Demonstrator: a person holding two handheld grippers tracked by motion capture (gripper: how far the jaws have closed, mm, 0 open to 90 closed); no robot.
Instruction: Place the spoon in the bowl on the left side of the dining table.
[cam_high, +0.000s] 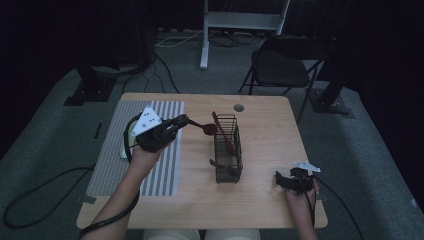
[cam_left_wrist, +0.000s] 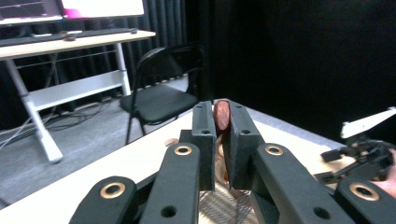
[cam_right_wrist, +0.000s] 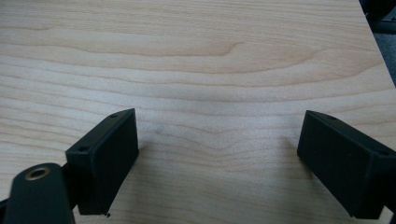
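The dark red spoon (cam_high: 201, 126) hangs level above the desk (cam_high: 265, 135), its bowl just beside the top rim of the wire basket (cam_high: 228, 150), its handle pinched tight in the left gripper (cam_high: 181, 121). It looks ready to drop in beside what seem to be other utensils; next, tip it bowl-down over the opening. The right gripper (cam_high: 286, 181) rests near the desk's right edge, fingers (cam_right_wrist: 103, 158) wide apart, holding nothing, well clear.
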